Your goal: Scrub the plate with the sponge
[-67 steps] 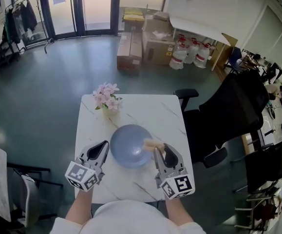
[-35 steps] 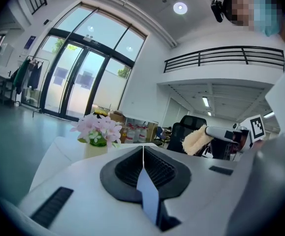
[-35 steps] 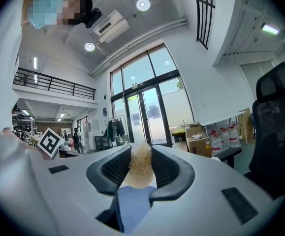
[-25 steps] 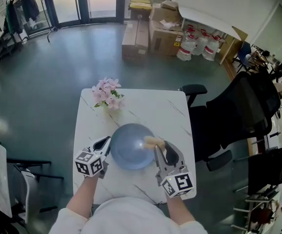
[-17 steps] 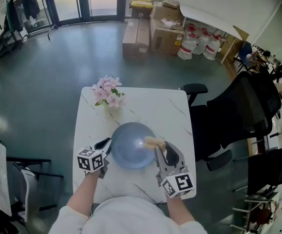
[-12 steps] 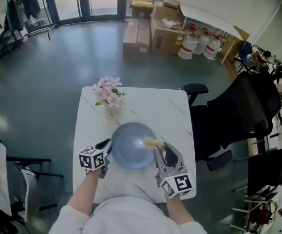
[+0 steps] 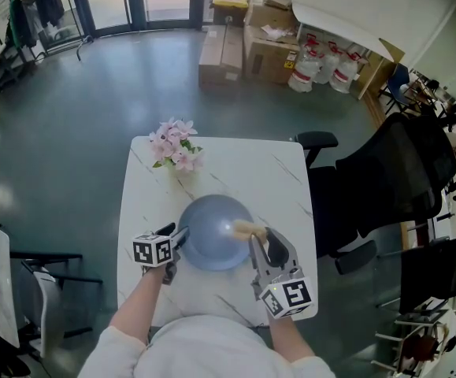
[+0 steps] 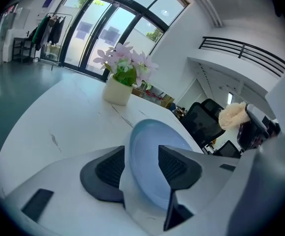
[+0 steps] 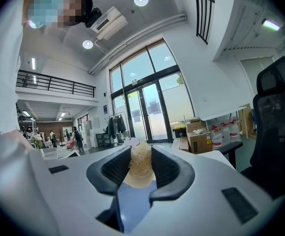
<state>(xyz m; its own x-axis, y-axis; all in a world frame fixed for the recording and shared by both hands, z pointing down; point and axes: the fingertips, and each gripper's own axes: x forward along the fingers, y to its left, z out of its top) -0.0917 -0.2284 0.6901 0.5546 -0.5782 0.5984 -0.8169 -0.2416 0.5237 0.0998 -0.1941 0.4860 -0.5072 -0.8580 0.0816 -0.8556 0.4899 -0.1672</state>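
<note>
A round blue plate (image 7: pixel 216 233) lies on the white marble table (image 7: pixel 235 172) in front of me. My left gripper (image 7: pixel 182 235) is at the plate's left rim. In the left gripper view its jaws have just been opening: they stand apart with the plate (image 8: pixel 154 154) rim between them and a gap beside the left pad. My right gripper (image 7: pixel 257 239) is shut on a beige fibrous sponge (image 7: pixel 246 228) over the plate's right side. The right gripper view shows the sponge (image 9: pixel 141 165) pinched between both pads, with the blue plate (image 9: pixel 132 205) below.
A white pot of pink flowers (image 7: pixel 175 150) stands at the table's far left corner. A black office chair (image 7: pixel 385 179) is close to the table's right side. Cardboard boxes (image 7: pixel 251 46) and bottles sit far off on the floor.
The left gripper's marker cube has shifted right, closer to the plate's left rim, and turned. The right gripper with the sponge has kept still.
</note>
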